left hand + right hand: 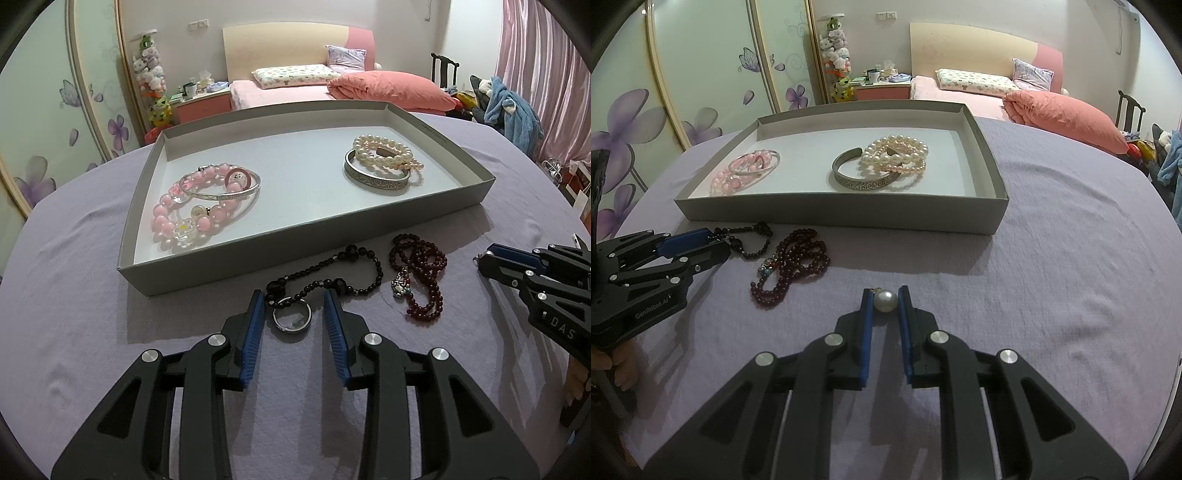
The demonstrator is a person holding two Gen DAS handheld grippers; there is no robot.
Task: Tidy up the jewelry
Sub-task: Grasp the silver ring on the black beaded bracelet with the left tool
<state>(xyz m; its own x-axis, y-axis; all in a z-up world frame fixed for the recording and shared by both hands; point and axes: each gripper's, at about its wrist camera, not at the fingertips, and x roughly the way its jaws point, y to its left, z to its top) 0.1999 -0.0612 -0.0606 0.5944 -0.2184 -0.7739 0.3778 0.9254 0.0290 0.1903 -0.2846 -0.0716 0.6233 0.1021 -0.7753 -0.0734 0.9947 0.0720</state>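
Observation:
My left gripper is open over the purple cloth, its fingers on either side of a dark metal ring and the end of a black bead bracelet. A dark red bead necklace with a small charm lies to its right. My right gripper is shut on a large pearl pendant, low over the cloth. The grey tray holds pink bead bracelets with a silver bangle on its left, and pearl bracelets on a silver cuff on its right.
The table is covered with a purple cloth. The tray stands at the far side of it. A bed with pink bedding and a wardrobe with flower patterns are behind the table.

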